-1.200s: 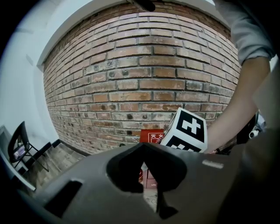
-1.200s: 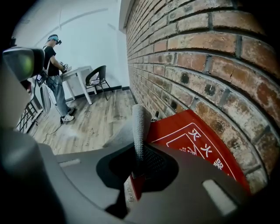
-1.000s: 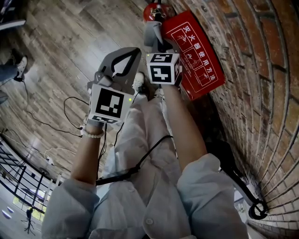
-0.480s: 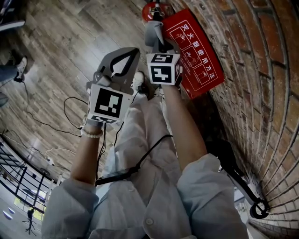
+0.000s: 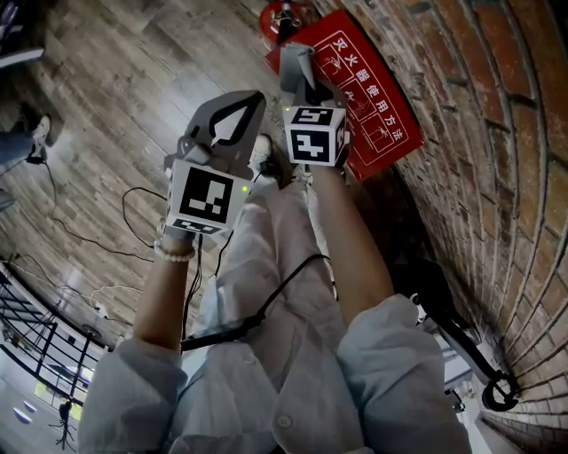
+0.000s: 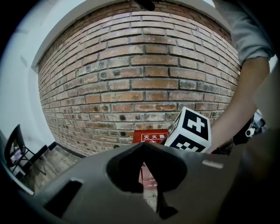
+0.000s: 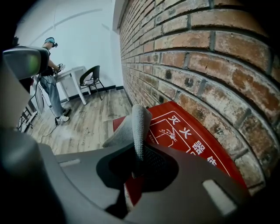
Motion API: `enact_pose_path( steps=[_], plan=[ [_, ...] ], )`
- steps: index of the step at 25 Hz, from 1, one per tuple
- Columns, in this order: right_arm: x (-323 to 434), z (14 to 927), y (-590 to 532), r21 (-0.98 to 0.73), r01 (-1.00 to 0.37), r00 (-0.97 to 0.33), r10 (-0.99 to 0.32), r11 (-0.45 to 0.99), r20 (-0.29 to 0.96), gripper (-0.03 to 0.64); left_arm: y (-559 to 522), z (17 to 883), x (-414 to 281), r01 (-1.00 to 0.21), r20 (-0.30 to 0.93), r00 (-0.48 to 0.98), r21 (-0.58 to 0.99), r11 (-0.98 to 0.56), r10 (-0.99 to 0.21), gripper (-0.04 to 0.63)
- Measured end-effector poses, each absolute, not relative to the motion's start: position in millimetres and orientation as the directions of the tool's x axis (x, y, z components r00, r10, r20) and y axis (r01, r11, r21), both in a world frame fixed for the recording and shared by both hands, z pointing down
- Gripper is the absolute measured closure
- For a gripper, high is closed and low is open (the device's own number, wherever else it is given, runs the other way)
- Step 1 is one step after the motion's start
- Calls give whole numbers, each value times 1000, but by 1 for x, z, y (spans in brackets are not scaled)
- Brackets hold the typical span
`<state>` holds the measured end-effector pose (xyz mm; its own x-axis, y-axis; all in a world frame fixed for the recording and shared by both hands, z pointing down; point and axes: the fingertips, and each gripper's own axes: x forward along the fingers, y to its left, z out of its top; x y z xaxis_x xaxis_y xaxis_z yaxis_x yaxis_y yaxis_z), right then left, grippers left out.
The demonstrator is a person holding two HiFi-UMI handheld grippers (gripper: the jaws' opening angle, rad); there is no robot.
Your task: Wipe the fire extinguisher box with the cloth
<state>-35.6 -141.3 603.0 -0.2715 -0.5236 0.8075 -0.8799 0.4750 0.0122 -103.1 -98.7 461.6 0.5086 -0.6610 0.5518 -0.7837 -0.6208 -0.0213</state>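
right claw: clamped on the cloth, jaws pinching a grey fold that stands up out of the tips
cloth: grey and textured; in the head view it lies over the 9 o'clock edge of the fire extinguisher box; cannot tell whether it actually touches
left claw: jaws together, nothing between them, holds nothing; in the head view it sits at 9 o'clock of the right claw, apart from the box
fire extinguisher box: red with white characters and pictograms, at the foot of the brick wall, at 1 o'clock in the head view; right gripper view shows its printed face just past the cloth; left gripper view shows only its top strip behind the right marker cube
fire extinguisher: red, at 12 o'clock, just beside the box's far end
in the way: nothing between the cloth and the box face
cables: thin and black, loose on the floor at 9 o'clock
floor: grey-brown wood planks
room: white walls; black chair and a standing person at 10 o'clock in the right gripper view, well apart from the box
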Motion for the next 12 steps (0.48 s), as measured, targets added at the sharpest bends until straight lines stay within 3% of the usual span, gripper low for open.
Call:
enact_pose_path(
  steps=[12],
  plan=[
    [0,601,-121,15,-904,-241,-538,428,807,598,-88,462,-76,-749,559,539,-26,-662,-631,598]
  ],
)
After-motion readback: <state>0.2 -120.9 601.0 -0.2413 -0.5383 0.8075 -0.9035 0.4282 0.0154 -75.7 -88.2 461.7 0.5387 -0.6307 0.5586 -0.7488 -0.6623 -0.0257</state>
